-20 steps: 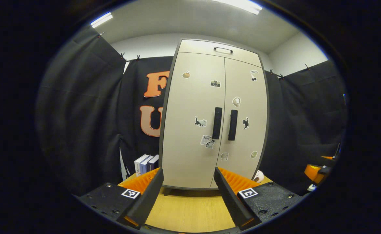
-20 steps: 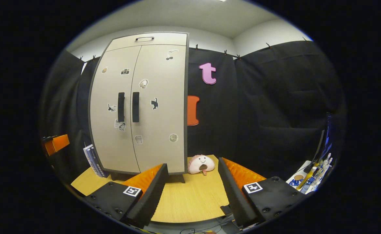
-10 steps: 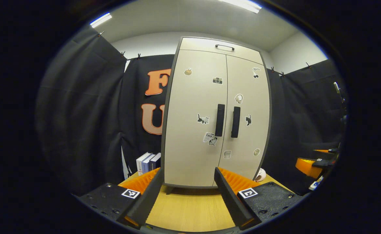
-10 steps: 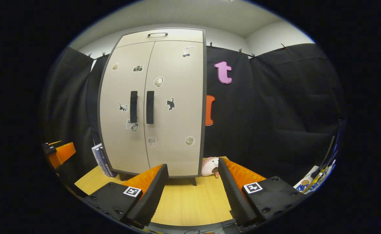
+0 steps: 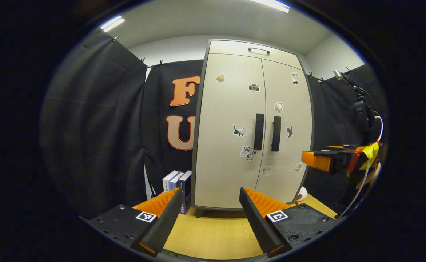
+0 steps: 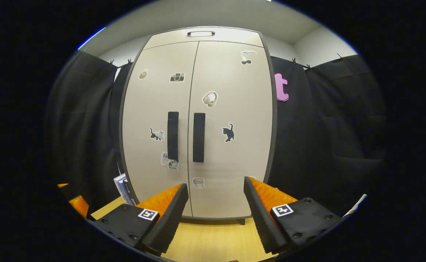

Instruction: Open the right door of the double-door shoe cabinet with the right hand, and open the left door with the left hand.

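Observation:
The beige double-door shoe cabinet (image 5: 234,109) stands on the wooden table with both doors closed. Its two dark vertical handles sit side by side at the middle seam: the left door handle (image 5: 259,131) (image 6: 172,135) and the right door handle (image 5: 276,134) (image 6: 198,137). My left gripper (image 5: 209,218) is open, low over the table and well short of the cabinet. My right gripper (image 6: 214,214) is open too, facing the cabinet (image 6: 231,72) squarely, with the handles above its fingers. In the left gripper view the right gripper (image 5: 322,160) hangs at handle height, off the cabinet's right side.
Several books (image 5: 178,183) (image 6: 125,187) stand upright against the cabinet's left side. A pale plush toy (image 5: 301,194) peeks out at the cabinet's lower right corner. The wooden table (image 5: 213,233) runs in front of the cabinet. Black cloth walls close in behind and on both sides.
My right gripper has swung left and moved nearer the cabinet, which now sits centred and larger in its view; the plush toy left that view. It has risen in the left gripper view.

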Demonstrator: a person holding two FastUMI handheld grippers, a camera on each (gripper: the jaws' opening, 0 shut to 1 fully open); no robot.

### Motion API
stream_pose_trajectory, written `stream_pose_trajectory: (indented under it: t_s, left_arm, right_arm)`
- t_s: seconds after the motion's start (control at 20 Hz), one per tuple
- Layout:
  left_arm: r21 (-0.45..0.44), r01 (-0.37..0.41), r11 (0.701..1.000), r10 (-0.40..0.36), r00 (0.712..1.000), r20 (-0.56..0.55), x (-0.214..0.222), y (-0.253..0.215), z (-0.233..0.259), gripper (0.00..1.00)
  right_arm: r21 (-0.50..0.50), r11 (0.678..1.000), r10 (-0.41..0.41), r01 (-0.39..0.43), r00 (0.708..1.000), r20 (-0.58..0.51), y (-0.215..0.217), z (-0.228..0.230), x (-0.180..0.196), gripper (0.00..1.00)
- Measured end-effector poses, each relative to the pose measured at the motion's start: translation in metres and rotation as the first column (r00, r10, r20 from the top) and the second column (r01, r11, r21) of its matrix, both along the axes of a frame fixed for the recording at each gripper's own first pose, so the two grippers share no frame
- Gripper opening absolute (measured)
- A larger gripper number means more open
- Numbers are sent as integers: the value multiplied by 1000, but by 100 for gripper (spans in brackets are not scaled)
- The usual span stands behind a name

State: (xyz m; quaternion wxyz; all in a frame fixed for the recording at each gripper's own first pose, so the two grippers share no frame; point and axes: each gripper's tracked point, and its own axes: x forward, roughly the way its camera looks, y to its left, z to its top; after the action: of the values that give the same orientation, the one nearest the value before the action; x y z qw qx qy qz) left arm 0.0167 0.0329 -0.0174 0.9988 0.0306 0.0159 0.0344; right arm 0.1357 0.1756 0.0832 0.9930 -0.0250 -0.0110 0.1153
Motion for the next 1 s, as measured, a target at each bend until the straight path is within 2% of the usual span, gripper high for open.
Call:
stream_pose_trajectory:
  t_s: [0.05,0.1,0.4,0.45,0.5,0.65,0.7,0.8,0.9,1.0]
  left_arm:
    - [4,-8,1000,8,1000,-5,2,5,-2,95]
    - [7,-18,1000,18,1000,-10,3,11,-4,95]
    - [-22,-65,998,64,998,-23,12,37,-9,95]
    - [-28,-68,997,68,997,-23,14,40,-10,95]
    - [-31,-72,997,71,997,-25,15,42,-10,95]
    - [-23,-81,996,80,996,-30,19,48,-12,95]
    - [-20,-82,996,82,996,-33,19,50,-13,95]
    - [-16,-89,996,88,995,-34,20,53,-14,95]
    - [-20,-101,995,101,995,-24,20,58,-11,95]
    - [-23,-105,994,104,994,-25,21,60,-12,95]
  right_arm:
    - [11,1000,-2,2,1000,3,7,6,11,94]
    - [21,1000,-1,1,1000,4,13,12,20,98]
    - [12,1000,-25,25,999,36,41,40,80,98]
    - [4,1000,-25,25,999,29,45,40,89,93]
    - [5,1000,-26,26,999,26,49,42,97,98]
    - [17,999,-37,36,999,21,57,47,120,97]
    - [21,999,-40,40,999,14,58,47,126,93]
    - [34,999,-29,29,1000,-3,64,48,135,91]
    - [33,999,-16,17,1000,-15,68,48,143,79]
    - [23,1000,-10,10,1000,-28,72,46,150,74]
